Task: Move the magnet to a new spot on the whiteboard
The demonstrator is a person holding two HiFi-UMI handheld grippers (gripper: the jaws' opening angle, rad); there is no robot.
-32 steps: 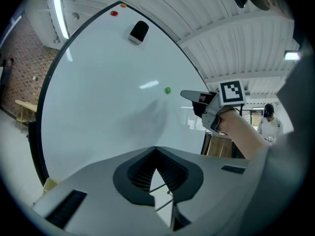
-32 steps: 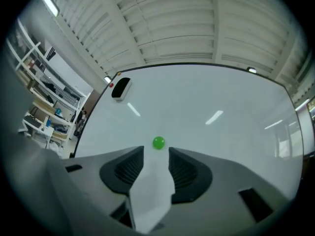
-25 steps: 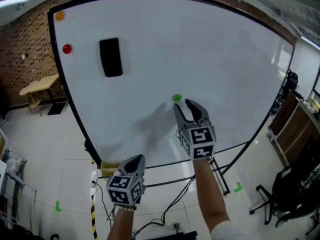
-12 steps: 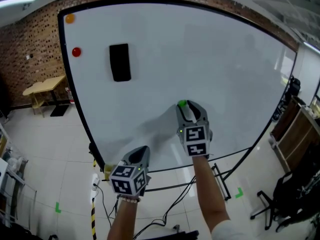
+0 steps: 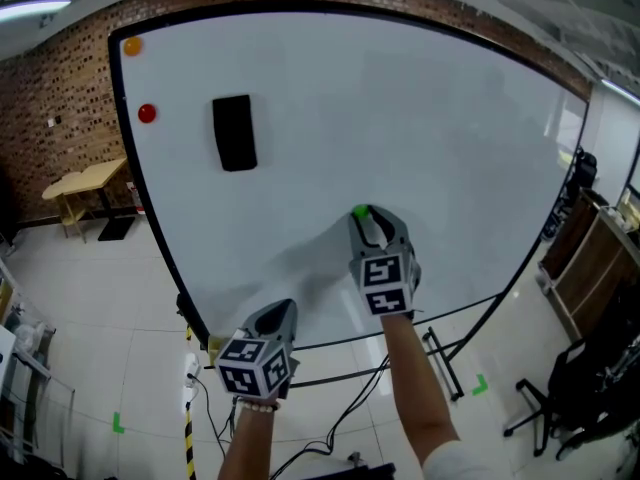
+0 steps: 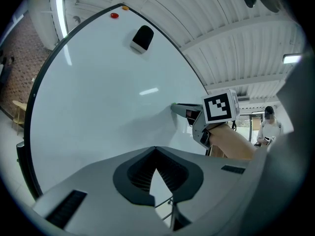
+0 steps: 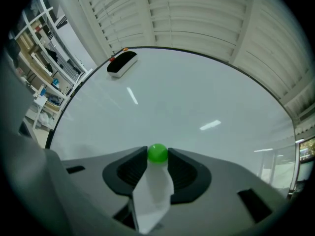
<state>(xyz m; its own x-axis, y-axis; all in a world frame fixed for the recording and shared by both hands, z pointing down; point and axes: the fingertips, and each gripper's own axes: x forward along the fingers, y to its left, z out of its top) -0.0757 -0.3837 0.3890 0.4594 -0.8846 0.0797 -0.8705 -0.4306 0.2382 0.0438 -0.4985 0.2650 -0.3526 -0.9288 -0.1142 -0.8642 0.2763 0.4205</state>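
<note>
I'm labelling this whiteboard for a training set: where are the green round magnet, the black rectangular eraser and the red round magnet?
green round magnet (image 7: pixel 157 153): right gripper view, middle of its dome.
black rectangular eraser (image 5: pixel 234 133): head view, centre of its face.
red round magnet (image 5: pixel 147 113): head view, its middle.

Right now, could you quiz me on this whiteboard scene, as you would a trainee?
1. What stands between the jaws of the right tool? A a marker pen; B a small round green magnet; C a paper cup.
2. True or false: the black rectangular eraser lies on the floor.
3. How many round magnets sit on the large white whiteboard?
Key: 1 B, jaws closing on it. 2 False: it sticks to the board. 3 Three: green, red magnet, orange magnet.
</note>
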